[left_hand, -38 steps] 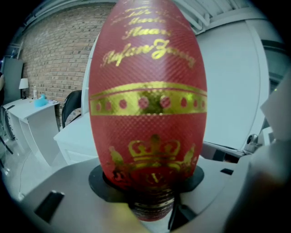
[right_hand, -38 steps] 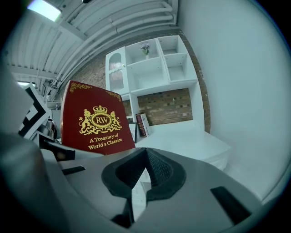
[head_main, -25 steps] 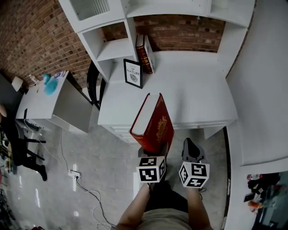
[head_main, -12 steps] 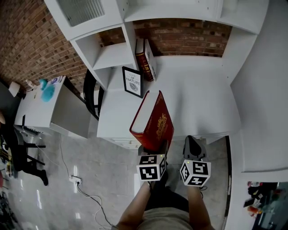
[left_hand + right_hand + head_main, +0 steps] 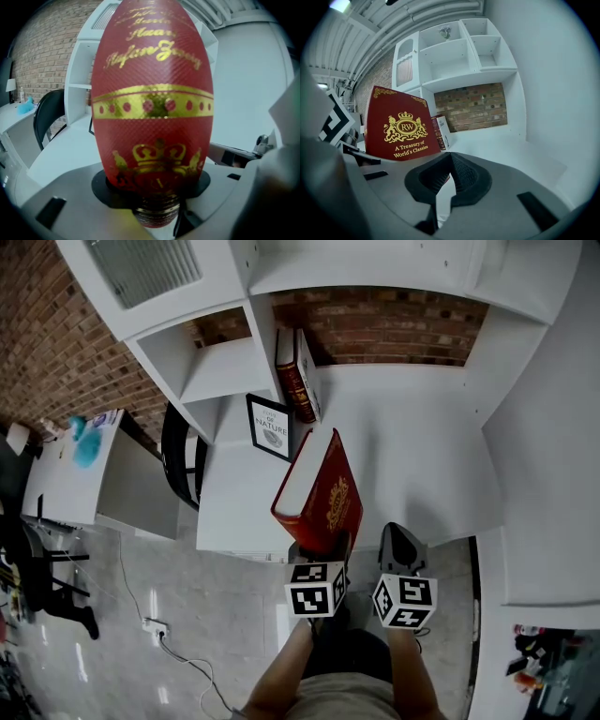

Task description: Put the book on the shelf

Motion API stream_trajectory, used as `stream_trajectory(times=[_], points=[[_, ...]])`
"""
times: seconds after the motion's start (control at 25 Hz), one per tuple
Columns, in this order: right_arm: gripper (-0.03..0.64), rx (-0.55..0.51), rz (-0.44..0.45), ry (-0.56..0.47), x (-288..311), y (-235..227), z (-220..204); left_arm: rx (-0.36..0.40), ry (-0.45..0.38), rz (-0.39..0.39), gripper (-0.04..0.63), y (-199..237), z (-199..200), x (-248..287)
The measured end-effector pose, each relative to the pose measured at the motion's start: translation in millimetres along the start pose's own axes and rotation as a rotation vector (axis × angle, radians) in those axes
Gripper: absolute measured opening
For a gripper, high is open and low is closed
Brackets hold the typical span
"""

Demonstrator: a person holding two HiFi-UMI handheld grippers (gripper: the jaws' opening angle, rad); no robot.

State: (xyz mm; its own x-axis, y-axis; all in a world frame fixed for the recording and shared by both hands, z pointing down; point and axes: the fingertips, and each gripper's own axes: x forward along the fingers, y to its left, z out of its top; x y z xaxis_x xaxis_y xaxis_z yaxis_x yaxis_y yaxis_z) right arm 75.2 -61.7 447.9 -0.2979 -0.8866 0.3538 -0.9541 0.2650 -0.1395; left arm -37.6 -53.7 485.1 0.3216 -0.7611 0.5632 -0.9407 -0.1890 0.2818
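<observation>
A thick red book with gold print is held upright over the front edge of the white desk. My left gripper is shut on its lower end. In the left gripper view the book's spine fills the middle, clamped between the jaws of the left gripper. My right gripper hovers just right of the book, its pads together and nothing in them. The right gripper view shows the right gripper with the book's cover at its left. The white shelf unit stands behind the desk.
Two books lean upright at the back of the desk against the shelf divider. A black-framed picture stands in front of them. A black chair and a white side table are at the left. Cables lie on the floor.
The desk and shelf have come nearer and lower in the head view. Both grippers and the held book keep the same pose.
</observation>
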Motion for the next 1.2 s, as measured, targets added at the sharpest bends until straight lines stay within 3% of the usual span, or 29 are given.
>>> stream_trajectory(times=[0.64,1.2], points=[[0.015,-0.009,0.004,0.025,48.3,-13.9,12.4,-0.026,0.016,-0.008,0.242,8.4,23.3,47.8],[0.015,-0.038,0.084,0.047,101.1,-45.1,33.6,-0.071,-0.003,0.06,0.242,7.7,55.5,99.4]])
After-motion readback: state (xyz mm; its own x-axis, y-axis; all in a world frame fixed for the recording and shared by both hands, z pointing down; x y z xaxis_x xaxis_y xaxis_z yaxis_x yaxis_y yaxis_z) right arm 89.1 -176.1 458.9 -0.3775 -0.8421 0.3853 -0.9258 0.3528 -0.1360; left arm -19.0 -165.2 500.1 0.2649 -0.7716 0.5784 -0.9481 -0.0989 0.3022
